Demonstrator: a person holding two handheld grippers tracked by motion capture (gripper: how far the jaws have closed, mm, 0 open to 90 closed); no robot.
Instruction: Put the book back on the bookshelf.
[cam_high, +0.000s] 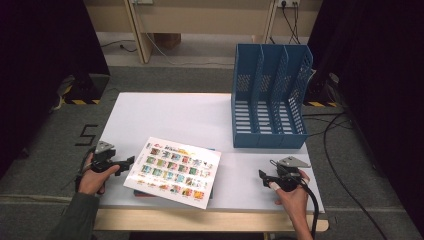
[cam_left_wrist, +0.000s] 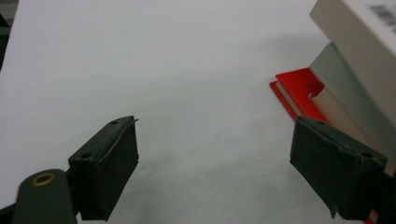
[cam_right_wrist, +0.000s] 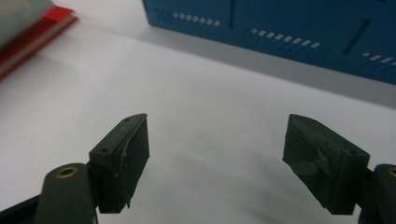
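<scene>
On the white desk (cam_high: 170, 117) a book with many small colourful pictures on its cover (cam_high: 173, 171) lies near the front edge, on top of a red book (cam_left_wrist: 299, 88). Left of this book, the left claw (cam_high: 129, 161) is held close to its edge with the jaws wide apart and nothing between them. Right of the book, well apart, the right claw (cam_high: 263, 176) is also wide and empty. Behind the book, to the right, stands a blue file rack (cam_high: 269, 97).
</scene>
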